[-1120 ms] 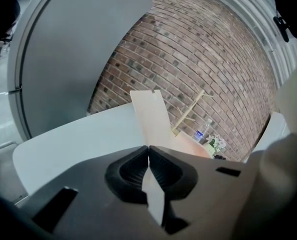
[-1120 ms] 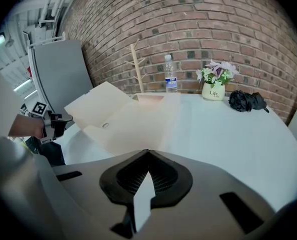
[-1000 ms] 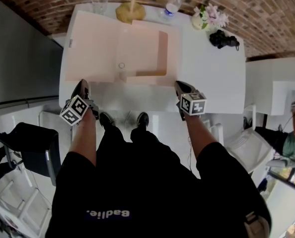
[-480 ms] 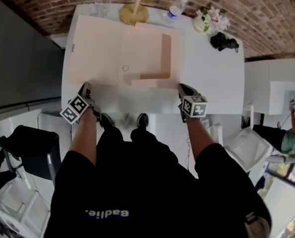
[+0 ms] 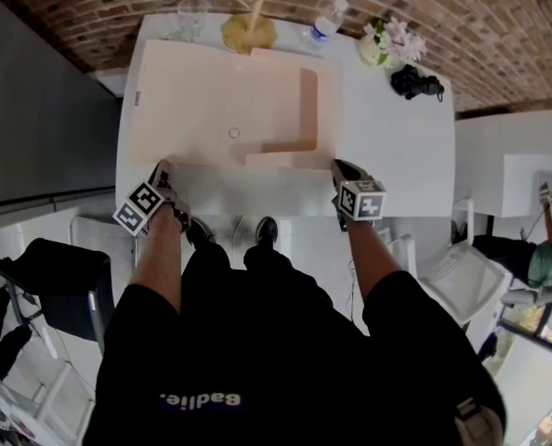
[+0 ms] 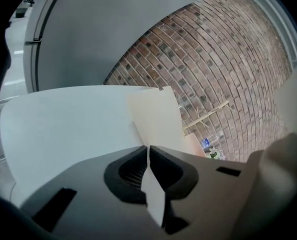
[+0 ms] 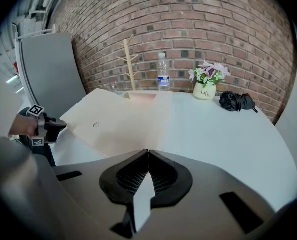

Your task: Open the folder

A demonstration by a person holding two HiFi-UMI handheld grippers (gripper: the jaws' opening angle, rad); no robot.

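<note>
A cream folder (image 5: 220, 100) lies spread open on the white table (image 5: 397, 156), with an L-shaped inner pocket on its right half. My left gripper (image 5: 159, 169) sits at the folder's near left edge, jaws together. In the left gripper view its tips (image 6: 148, 147) meet just before the cream sheet (image 6: 156, 116); I cannot tell whether they pinch that edge. My right gripper (image 5: 336, 168) rests by the folder's near right corner, shut with nothing in it (image 7: 147, 151). The right gripper view shows the folder (image 7: 118, 126) lying flat and the left gripper (image 7: 56, 125) at its left.
Along the far edge stand a glass (image 5: 192, 12), a wooden stand on a round base (image 5: 248, 28), a water bottle (image 5: 325, 21), a flower pot (image 5: 380, 40) and a black bundle (image 5: 415, 82). A grey panel (image 5: 44, 110) flanks the table's left; a dark chair (image 5: 62, 286) is near left.
My left gripper has sunk a little and rolled at the folder's near left edge. The right gripper has stayed in place. The folder lies as before.
</note>
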